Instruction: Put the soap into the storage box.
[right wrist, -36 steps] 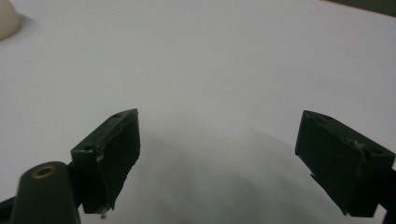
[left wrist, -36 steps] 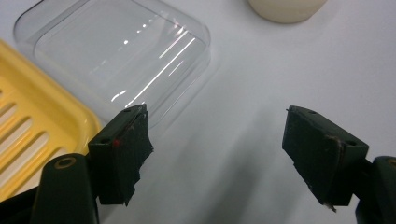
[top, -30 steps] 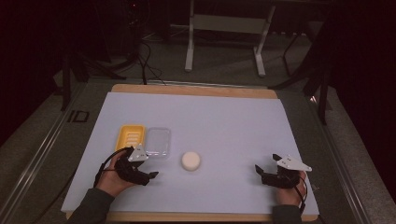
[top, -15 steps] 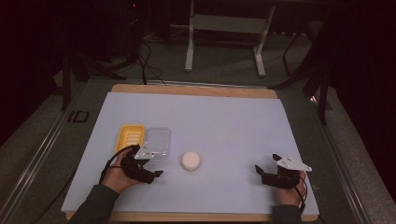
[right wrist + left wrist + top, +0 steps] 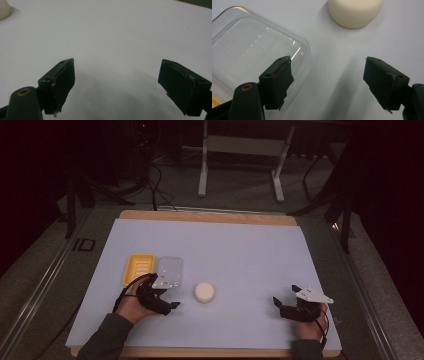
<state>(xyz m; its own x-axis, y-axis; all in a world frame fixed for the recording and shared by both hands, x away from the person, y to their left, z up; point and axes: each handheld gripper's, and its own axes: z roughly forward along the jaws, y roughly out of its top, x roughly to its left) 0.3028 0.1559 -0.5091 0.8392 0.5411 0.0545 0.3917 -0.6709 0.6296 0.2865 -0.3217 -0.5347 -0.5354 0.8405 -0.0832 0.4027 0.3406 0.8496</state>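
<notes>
A cream round puck (image 5: 204, 292) lies on the white table sheet (image 5: 240, 255), front of centre. To its left sit a clear plastic lid or box (image 5: 168, 271) and a yellow tray (image 5: 139, 268), side by side. My left gripper (image 5: 170, 298) is open just in front of the clear box, left of the puck. In the left gripper view the open gripper (image 5: 328, 66) has its left jaw over the clear box's (image 5: 249, 57) corner, and the puck (image 5: 355, 11) lies ahead. My right gripper (image 5: 284, 296) rests open at the front right, its open jaws (image 5: 117, 67) over bare sheet, and the puck (image 5: 3, 10) is far off at the left.
The wooden table edge (image 5: 210, 215) frames the sheet. Beyond the table stand a metal stand's legs (image 5: 202, 170) and cables on the dark floor. Bare sheet stretches across the back and between the two grippers.
My left gripper has slid a little to the right, toward the puck and along the clear box's front edge. The right gripper has stayed put.
</notes>
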